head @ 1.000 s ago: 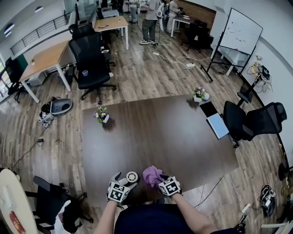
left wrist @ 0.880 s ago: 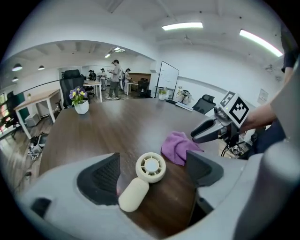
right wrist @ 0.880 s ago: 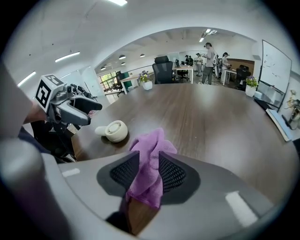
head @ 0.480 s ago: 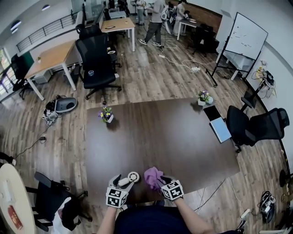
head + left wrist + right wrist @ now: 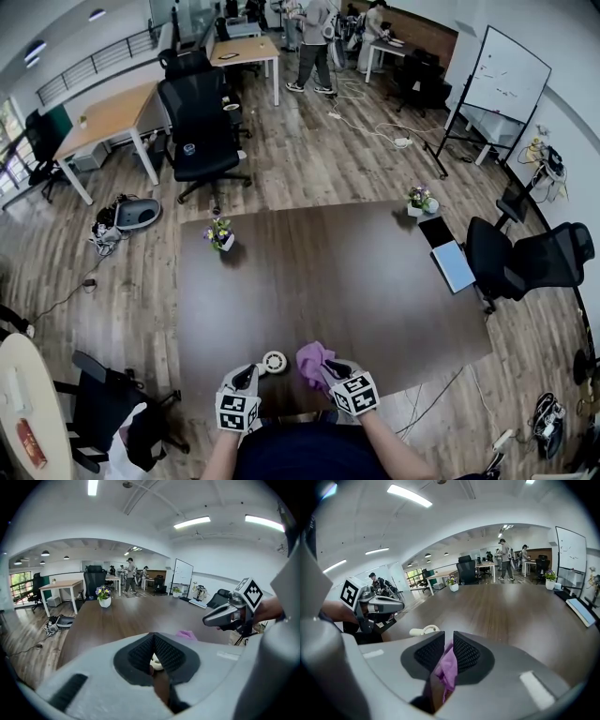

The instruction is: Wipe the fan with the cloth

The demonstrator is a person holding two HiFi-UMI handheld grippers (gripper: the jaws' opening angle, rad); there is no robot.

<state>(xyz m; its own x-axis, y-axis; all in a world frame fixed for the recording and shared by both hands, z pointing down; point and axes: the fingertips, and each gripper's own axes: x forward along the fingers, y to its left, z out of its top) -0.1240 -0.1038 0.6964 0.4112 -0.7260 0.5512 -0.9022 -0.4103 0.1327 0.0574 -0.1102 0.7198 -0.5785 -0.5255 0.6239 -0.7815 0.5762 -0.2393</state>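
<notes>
Table (image 5: 328,281) centre open, near edge to far edge. Obstructions: fan (image 5: 273,362) and cloth (image 5: 314,357) at near edge; flower pot (image 5: 221,235) near far left corner; second pot (image 5: 418,201) at far right corner; laptop (image 5: 452,265) on right edge.

Bright, even light comes from ceiling strip lamps (image 5: 192,522) and a window (image 5: 18,581) at far left. Shadows are faint; the dark surface (image 5: 525,606) carries a pale sheen. All views bulge, fisheye-bent at the edges, corners black in the gripper views. The left claw (image 5: 153,660) and right claw (image 5: 447,656) loom soft, out of focus.
</notes>
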